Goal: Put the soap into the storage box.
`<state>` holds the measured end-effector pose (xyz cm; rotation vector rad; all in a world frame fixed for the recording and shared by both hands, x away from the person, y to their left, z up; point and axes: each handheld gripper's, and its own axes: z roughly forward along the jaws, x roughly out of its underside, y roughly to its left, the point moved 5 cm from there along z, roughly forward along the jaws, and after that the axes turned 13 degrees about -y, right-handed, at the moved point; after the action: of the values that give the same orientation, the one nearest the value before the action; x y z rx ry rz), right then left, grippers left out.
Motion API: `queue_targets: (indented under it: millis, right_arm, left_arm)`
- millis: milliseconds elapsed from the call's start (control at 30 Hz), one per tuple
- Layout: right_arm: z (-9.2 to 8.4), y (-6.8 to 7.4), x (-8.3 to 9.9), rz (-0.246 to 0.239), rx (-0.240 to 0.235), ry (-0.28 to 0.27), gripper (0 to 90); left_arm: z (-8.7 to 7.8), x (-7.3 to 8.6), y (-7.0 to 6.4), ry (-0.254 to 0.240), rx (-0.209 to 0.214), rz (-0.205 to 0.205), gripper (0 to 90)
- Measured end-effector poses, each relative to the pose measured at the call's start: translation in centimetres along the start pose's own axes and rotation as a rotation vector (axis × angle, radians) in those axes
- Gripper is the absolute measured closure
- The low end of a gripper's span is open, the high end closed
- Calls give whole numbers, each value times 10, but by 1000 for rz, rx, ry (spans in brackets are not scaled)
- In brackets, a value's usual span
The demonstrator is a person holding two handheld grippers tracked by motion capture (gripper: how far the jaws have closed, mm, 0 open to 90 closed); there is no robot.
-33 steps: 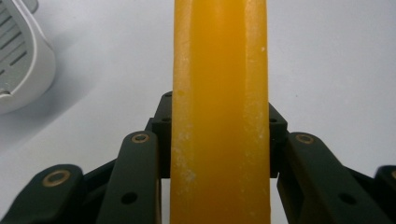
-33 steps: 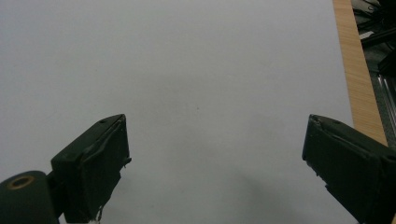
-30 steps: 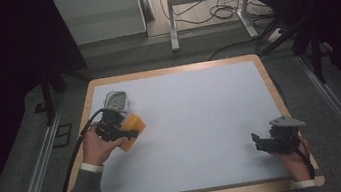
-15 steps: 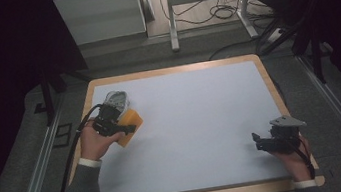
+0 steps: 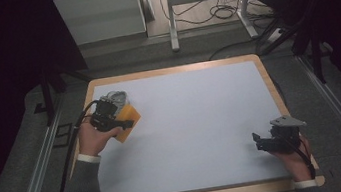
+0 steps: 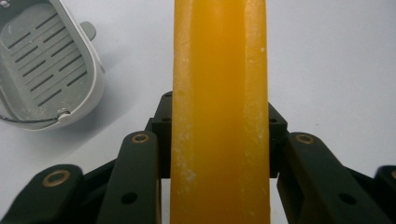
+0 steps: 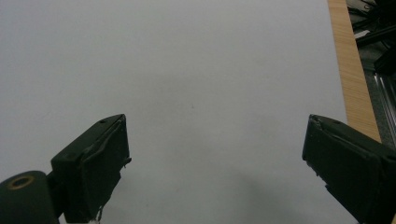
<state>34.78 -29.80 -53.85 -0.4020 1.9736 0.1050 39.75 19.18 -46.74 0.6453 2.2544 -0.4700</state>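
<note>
A bar of orange soap (image 6: 219, 56) stands on edge between my left gripper's black jaws, which press on both of its flat sides. From above, the left gripper (image 5: 111, 117) sits at the table's left, shut on the soap (image 5: 130, 121), just in front of a grey-white slotted soap dish (image 5: 116, 98). The dish (image 6: 44, 60) lies empty to the upper left of the soap. My right gripper (image 5: 261, 143) rests near the front right corner. Its jaws stand wide open (image 7: 215, 154) over bare white surface, with nothing between them.
The white tabletop has a wooden rim (image 5: 273, 86), which also runs along the right edge (image 7: 352, 70) close to my right gripper. A black cable (image 5: 76, 139) trails off the left side. Desk legs and cables (image 5: 219, 11) stand on the floor beyond.
My left gripper has carried the soap a little farther up the table, closer to the soap dish. The right gripper has stayed put.
</note>
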Motion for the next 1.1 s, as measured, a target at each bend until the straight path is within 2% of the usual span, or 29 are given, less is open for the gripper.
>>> queue_targets:
  millis: [700, 833, 1100]
  right_arm:
    - [0, 0, 0, -3, 2, -2, 73]
    - [-1, 1, -1, -6, -1, -5, 73]
    - [-1, 0, -1, -4, 1, -5, 73]
  left_arm:
    - [2, -14, 10, -9, -16, -14, 609]
    - [-1, -19, 11, -11, -29, 2, 608]
    - [-1, -26, 17, -19, -31, -12, 609]
